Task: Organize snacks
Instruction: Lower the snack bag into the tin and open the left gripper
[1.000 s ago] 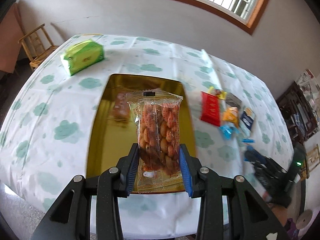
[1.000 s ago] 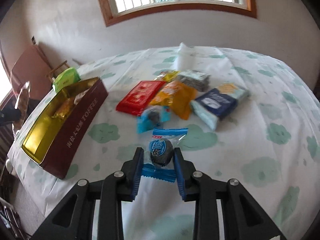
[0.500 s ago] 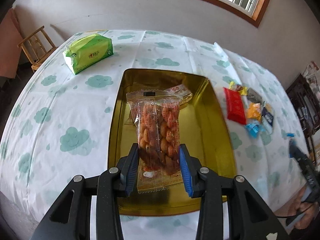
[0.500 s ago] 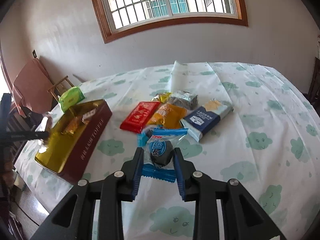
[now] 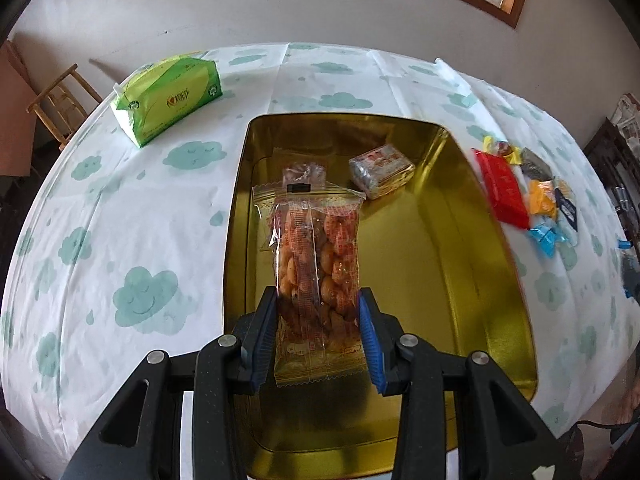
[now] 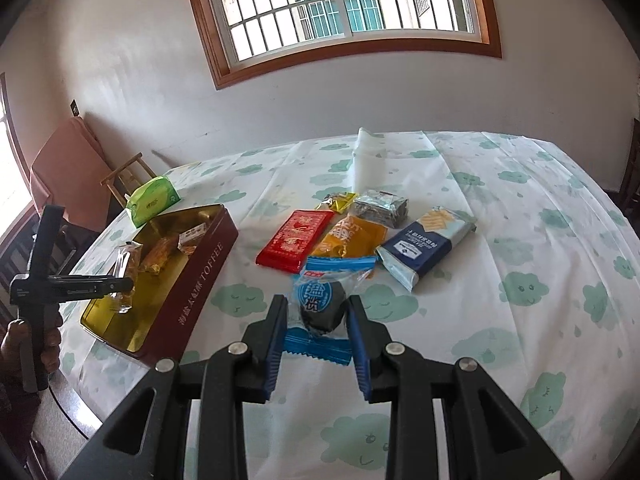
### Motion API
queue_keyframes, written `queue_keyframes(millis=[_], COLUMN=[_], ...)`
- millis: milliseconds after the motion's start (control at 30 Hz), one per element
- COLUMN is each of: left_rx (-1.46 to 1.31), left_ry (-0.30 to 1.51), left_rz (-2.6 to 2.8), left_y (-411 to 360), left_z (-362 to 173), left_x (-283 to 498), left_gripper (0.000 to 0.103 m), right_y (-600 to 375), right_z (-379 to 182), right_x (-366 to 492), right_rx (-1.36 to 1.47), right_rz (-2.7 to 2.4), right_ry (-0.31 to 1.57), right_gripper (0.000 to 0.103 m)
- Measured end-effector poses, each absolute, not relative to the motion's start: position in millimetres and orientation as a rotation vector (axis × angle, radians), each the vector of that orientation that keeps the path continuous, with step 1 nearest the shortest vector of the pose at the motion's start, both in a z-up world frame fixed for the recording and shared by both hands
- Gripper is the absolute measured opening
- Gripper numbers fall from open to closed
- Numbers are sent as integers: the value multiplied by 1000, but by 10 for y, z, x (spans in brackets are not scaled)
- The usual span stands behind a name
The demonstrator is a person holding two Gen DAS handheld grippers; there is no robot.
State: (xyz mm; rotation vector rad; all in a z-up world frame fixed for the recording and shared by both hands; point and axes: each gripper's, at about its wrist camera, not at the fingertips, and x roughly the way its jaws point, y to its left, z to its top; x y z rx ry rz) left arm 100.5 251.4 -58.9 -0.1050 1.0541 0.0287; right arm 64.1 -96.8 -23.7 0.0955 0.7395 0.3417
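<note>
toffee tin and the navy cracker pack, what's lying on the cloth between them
In the right wrist view, a red packet and an orange packet lie between the toffee tin and the navy cracker pack, the orange one partly over the red.

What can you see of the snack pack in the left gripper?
The snack pack is a long clear plastic pouch with red print, crimped ends and a central back seam, filled with golden-brown pieces. The left gripper is shut on its lower part, blue pads pressing both sides. It hangs above the open gold-lined tin, long axis pointing away from the camera. In the right wrist view it looks clear of the tin floor.
</note>
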Motion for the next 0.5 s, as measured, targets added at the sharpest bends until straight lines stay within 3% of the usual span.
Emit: queue_keyframes(millis=[500], left_rx=[-43], left_ry=[1024], left_rz=[24], left_y=[2412], left_z=[-644], left_x=[966], left_gripper=[39], right_y=[-786], right_z=[-134], right_x=[615], right_rx=[81], right_rz=[377], right_ry=[736], right_gripper=[30])
